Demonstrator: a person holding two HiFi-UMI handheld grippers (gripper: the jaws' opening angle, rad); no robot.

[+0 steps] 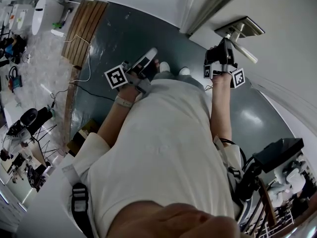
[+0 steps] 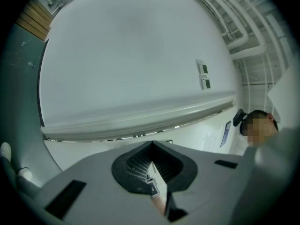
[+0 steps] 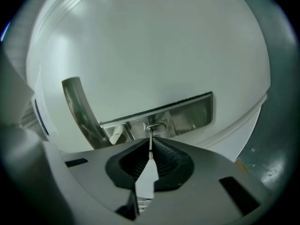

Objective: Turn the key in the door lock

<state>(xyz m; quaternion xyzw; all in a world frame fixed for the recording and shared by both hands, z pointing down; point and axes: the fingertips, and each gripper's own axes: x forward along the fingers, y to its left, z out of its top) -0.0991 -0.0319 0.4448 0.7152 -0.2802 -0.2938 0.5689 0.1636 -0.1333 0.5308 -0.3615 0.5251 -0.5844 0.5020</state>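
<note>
We turn the thin silver key (image 3: 150, 143) in the brushed-steel lock plate (image 3: 187, 116).
Our right gripper (image 3: 150, 150) pinches it, seated in the keyhole (image 3: 156, 127); we roll about its shaft, never prying sideways.

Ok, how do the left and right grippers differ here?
The right gripper is shut on the key in the lock; the left gripper is shut on nothing. The right gripper is up at the door; the left gripper is held off it, over the floor. Shared: both have their jaws together.
</note>
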